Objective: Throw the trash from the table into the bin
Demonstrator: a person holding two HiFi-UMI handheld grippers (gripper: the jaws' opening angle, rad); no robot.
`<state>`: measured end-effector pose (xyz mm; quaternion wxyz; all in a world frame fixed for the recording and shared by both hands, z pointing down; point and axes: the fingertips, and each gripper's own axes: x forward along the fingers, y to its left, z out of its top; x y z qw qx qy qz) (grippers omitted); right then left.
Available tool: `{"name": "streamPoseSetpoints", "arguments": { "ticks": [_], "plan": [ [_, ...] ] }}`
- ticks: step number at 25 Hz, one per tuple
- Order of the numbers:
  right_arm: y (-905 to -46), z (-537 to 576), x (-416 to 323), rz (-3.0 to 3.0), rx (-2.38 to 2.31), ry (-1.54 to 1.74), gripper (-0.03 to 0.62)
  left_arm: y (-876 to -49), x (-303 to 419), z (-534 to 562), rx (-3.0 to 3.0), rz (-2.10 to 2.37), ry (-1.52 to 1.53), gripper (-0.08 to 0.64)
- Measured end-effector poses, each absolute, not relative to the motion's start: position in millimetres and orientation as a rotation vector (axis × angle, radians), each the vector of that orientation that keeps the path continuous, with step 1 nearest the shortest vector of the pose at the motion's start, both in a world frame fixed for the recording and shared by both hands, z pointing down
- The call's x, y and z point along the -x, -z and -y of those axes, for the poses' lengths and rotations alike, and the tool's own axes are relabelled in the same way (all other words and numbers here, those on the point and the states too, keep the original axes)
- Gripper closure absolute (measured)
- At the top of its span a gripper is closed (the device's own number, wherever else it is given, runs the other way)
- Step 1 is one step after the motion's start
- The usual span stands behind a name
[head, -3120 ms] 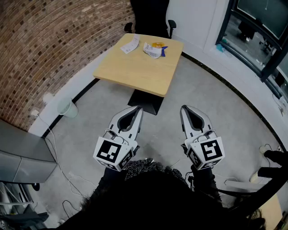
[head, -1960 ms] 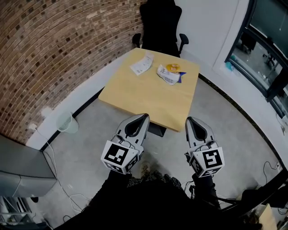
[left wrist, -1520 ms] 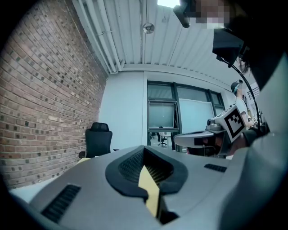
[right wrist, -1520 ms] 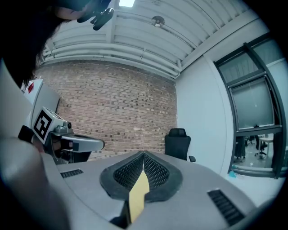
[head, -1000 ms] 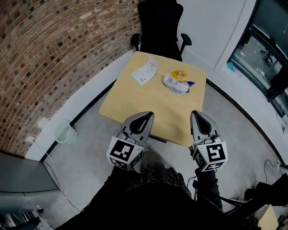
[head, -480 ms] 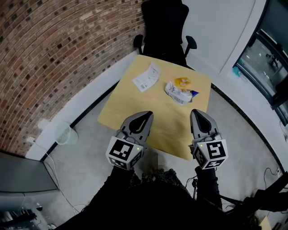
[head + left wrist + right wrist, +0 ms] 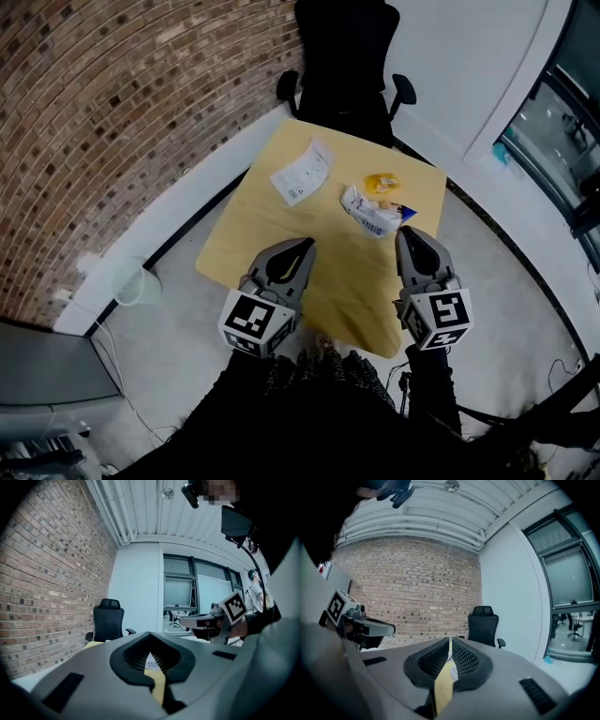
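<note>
A crumpled white-and-blue wrapper (image 7: 373, 212) is lying on the surface (image 7: 270, 221) just ahead of the fingers of the right gripper (image 7: 410, 235). A flat white paper slip (image 7: 302, 173) is lying ahead of the left gripper (image 7: 301, 247). Both pairs of fingers are pressing together, empty.

No text could be read. Print on the white printed paper slip (image 7: 302, 174) and the crumpled white-and-blue wrapper (image 7: 370, 214), both on the pale wooden square table (image 7: 272, 234), was too small. The left gripper (image 7: 302, 245) and right gripper (image 7: 406, 233) cubes bore only black-and-white square markers.
</note>
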<state>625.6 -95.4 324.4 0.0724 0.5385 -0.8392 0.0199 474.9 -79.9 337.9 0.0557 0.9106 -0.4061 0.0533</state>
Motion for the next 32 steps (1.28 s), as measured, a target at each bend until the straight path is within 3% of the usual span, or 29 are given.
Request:
{"name": "streamPoseSetpoints", "arguments": {
  "ticks": [6, 8, 17, 20, 32],
  "plan": [
    [-346.5, 114.4, -623.0, 2.496, -1.584, -0.082, 0.569, -350.1, -474.7, 92.9, -2.737, 1.237, -0.179, 0.552],
    [-355.7, 120.9, -622.2, 2.486, -1.556, -0.098, 0.486, -352.4, -475.4, 96.9, -2.726, 1.237, -0.177, 0.552],
    [-397.8, 147.9, -624.9, 2.407, -1.408, -0.137, 0.3, -361.0, -484.2, 101.2, -2.709, 1.213, -0.175, 0.552],
    [-410.6, 158.7, -626.2, 2.352, -1.342, -0.119, 0.272, -363.5, -488.0, 99.2, -2.712, 1.201, -0.189, 0.552],
    [-479.5, 191.4, -629.7, 2.22, -1.186, -0.225, 0.27, -369.7, -492.0, 99.5, -2.69, 1.194, -0.203, 0.552]
  ]
}}
